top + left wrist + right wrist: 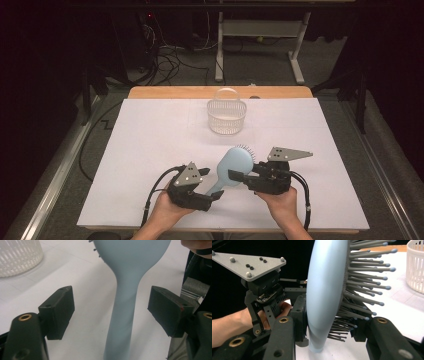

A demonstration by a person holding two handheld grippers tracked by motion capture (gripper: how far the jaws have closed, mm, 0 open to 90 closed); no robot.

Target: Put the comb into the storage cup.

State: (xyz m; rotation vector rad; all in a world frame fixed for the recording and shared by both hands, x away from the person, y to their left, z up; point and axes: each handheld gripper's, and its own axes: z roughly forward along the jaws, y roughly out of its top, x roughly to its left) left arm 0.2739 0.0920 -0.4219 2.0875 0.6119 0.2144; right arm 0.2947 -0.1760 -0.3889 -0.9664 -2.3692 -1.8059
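A: Where is the brush [235, 162]?

B: Near the front of the tabletop [150, 130], just right of its middle, between the two grippers. Its pale blue head points toward one o'clock and the handle runs back toward seven o'clock.

A: Which side of it faces up?

B: In the high view the smooth back is up, with a few bristles [246, 148] showing along the far edge of the head. In the right gripper view the head stands on edge, bristles [364, 280] sticking out to three o'clock.

A: Who has hold of it?

B: The right gripper [239, 176]. Its jaws are clamped on the lower part of the head, one pad on the smooth back, the other in among the bristles.

A: And the left gripper [216, 196]?

B: Its jaws stand wide apart on either side of the handle [122, 322]. In the left gripper view there is clear space between each pad and the handle, so they are not touching it.

A: Anything else on the tabletop?

B: A white slatted basket [226, 114] with a hoop handle, well apart from the brush at about twelve o'clock from it, near the far edge. The top is covered by a white sheet, with bare wood showing along the far rim.

A: And the hands?

B: The left hand [167, 212] and right hand [281, 202] come in from six o'clock, each wrapped around its gripper, cables trailing back.
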